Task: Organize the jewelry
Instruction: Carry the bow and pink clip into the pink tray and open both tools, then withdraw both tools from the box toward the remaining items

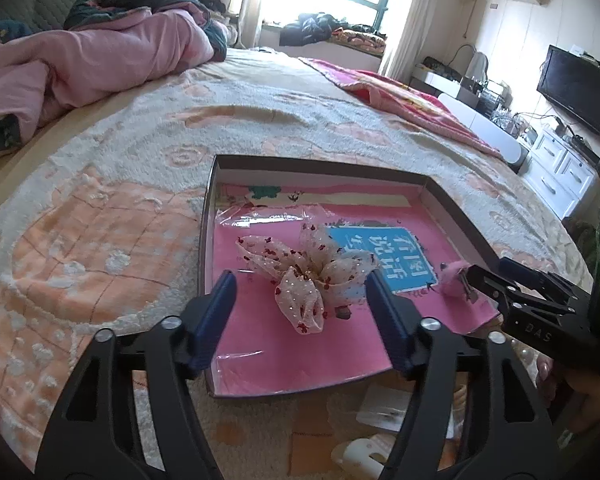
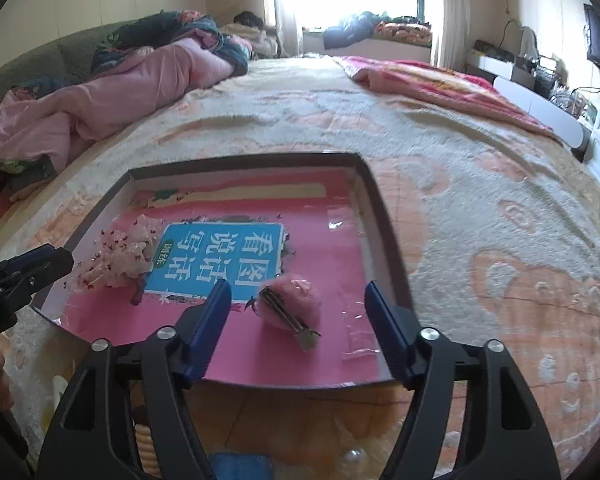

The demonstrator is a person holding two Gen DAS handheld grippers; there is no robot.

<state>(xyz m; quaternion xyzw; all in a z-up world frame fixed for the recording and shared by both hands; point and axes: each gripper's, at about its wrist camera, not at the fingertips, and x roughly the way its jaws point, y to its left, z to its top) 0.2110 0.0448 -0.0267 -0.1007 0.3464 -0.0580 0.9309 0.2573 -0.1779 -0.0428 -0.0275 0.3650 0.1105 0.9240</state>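
Note:
A shallow dark-rimmed box (image 1: 324, 168) with a pink book cover inside lies on the bed. A sheer beige bow hair clip with red dots (image 1: 304, 276) lies in the box between the fingers of my open left gripper (image 1: 300, 280). It also shows in the right wrist view (image 2: 120, 260). A fluffy pink pompom hair clip (image 2: 290, 306) lies metal side up in the box (image 2: 380, 216), between the fingers of my open right gripper (image 2: 298, 292). In the left wrist view the pompom clip (image 1: 456, 280) sits just in front of the right gripper (image 1: 484, 280).
The bed has a peach and white fleece blanket (image 1: 100, 220). Pink bedding (image 1: 80, 56) is piled at the far left. Small items, a white card (image 1: 384, 404) and pearly beads (image 2: 354, 460), lie on the blanket near the box's front edge. White drawers (image 1: 560, 168) stand at right.

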